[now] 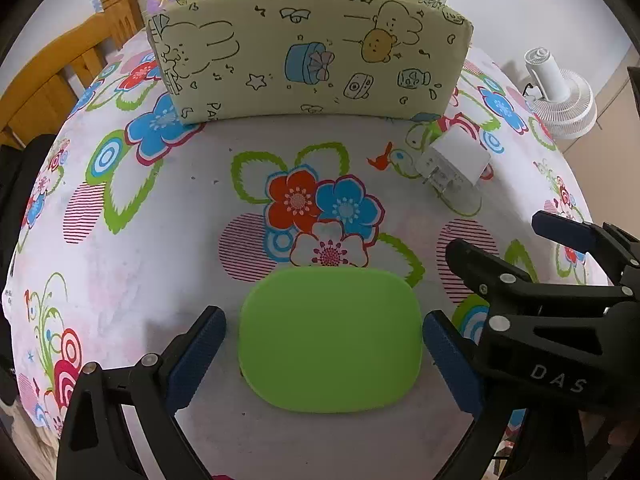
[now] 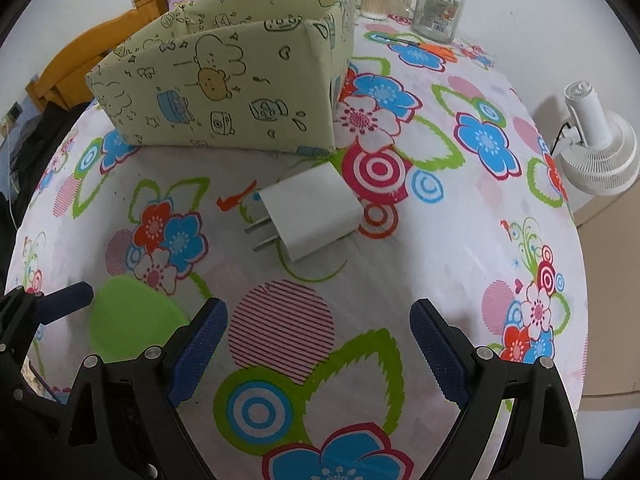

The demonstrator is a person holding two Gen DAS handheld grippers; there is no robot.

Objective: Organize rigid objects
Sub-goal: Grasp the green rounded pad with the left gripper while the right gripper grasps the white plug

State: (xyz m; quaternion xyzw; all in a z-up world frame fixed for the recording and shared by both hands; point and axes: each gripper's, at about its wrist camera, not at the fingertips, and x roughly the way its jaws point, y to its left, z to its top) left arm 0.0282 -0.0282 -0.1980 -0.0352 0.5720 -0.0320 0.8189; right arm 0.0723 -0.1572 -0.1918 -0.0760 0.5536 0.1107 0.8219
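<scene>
The green case (image 1: 330, 342) lies between the left gripper's (image 1: 324, 356) spread fingers, untouched; the right gripper (image 2: 319, 350), also spread, faces the white charger (image 2: 310, 216).

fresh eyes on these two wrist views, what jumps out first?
The bright green pad lies flat on the flowered tablecloth, framed by the open left tongs. Behind it stands a pale yellow cartoon-print organizer box. A white plug adapter lies ahead of the open, empty right tongs.
</scene>
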